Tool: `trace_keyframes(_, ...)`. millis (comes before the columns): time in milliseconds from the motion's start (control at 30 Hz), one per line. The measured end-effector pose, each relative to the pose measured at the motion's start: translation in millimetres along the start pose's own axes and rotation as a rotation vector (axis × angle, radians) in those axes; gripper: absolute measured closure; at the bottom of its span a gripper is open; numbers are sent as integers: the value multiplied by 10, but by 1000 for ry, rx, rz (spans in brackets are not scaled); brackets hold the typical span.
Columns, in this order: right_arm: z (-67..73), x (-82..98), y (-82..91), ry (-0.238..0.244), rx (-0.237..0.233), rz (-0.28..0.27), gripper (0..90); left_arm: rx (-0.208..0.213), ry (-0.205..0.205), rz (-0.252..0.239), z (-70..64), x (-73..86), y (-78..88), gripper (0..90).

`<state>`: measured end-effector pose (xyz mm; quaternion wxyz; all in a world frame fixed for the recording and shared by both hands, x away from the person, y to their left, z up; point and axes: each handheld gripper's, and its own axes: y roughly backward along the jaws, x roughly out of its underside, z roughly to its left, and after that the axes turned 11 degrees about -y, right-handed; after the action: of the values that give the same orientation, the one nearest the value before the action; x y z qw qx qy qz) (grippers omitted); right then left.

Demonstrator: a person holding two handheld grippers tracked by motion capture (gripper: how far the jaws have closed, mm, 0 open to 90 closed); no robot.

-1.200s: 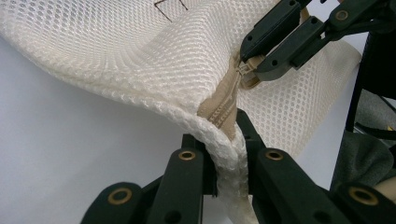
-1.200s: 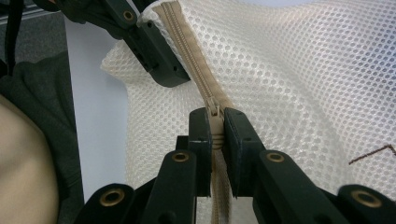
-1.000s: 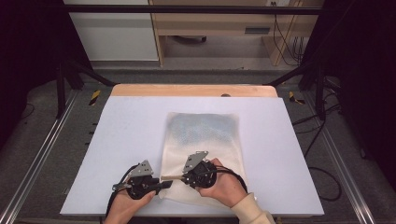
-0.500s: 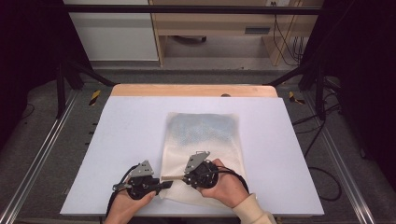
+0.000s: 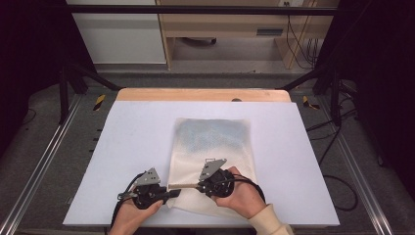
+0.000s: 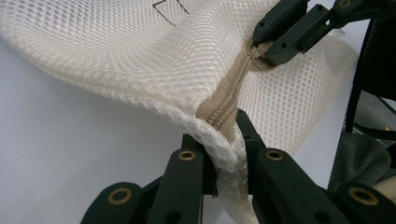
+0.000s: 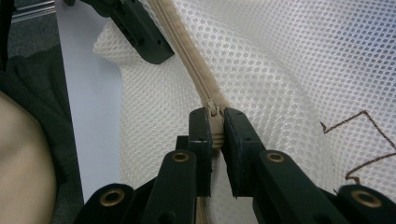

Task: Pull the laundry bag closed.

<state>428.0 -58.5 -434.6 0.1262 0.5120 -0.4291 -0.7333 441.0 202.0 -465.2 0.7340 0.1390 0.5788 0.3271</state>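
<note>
Mesh bag flat on white surface, near edge lifted, left tool clamped on bag's corner hem beside zipper, right tool pinched shut on zipper pull, tools close together

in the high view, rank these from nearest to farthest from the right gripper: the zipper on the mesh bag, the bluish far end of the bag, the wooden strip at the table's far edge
1. The tan zipper of the cream mesh bag: pinched in the right gripper, at the bag's near edge.
2. The bluish far end of the bag: mid-table, beyond the gripper.
3. The light wooden strip: along the table's far edge.
</note>
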Motion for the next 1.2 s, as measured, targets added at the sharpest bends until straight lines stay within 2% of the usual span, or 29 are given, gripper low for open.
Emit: trace_keyframes(1200, -30, 104, 125, -11, 17, -15, 822, -3, -7, -4, -15, -22, -4, 836)
